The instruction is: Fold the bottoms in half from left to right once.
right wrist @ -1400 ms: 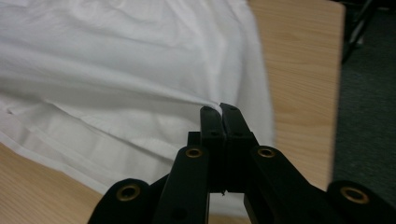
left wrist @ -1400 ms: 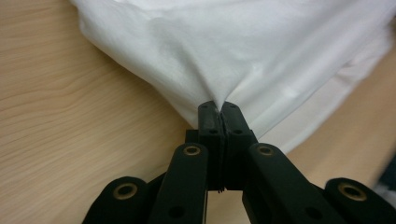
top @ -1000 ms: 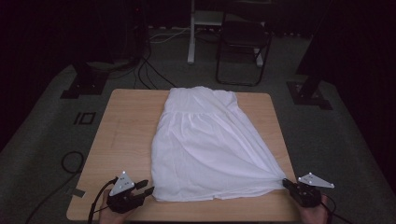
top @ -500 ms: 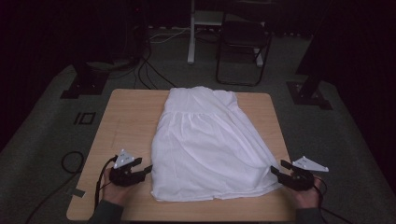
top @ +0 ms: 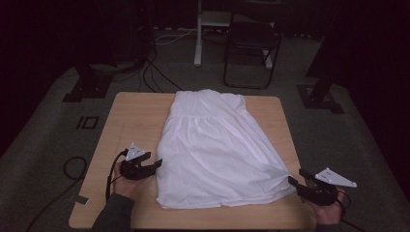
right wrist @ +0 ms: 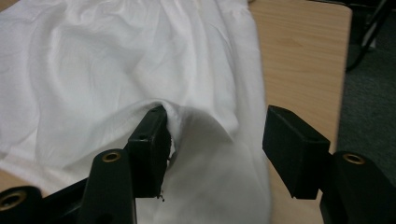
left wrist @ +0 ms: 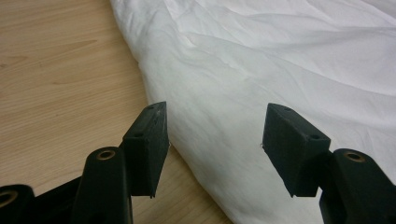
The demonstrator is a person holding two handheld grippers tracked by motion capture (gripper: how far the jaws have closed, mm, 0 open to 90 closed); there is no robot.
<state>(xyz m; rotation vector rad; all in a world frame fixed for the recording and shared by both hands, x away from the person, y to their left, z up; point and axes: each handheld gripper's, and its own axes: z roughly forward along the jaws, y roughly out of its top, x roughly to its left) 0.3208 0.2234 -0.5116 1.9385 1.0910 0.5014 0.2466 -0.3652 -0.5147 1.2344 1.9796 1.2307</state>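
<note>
White dress (top: 217, 150) lies spread flat on the wooden bench (top: 133, 121), its narrow bodice end toward the far edge and its wide hem along the near edge. Fine creases run across the cloth, and a gathered seam crosses it below the bodice.

At the near left, the left gripper (top: 153, 165) rests in a hand just beside the dress's left edge. In the left gripper view its jaws stand wide apart with nothing between them; one jaw sits over the bare wood and the other over the white cloth (left wrist: 261, 70), with the edge of the dress running between them.

At the near right corner of the bench, the right gripper (top: 296, 182) sits at the right hem corner of the dress. In the right gripper view its jaws are also spread wide. A raised fold of cloth (right wrist: 196, 121) bunches against the inner face of one jaw and touches it, while the other jaw stands clear of the fabric, above the cloth's edge and the wood.

Beyond the bench, a dark folding chair (top: 251, 46) stands on the grey floor, with cables (top: 154, 72) trailing nearby.
</note>
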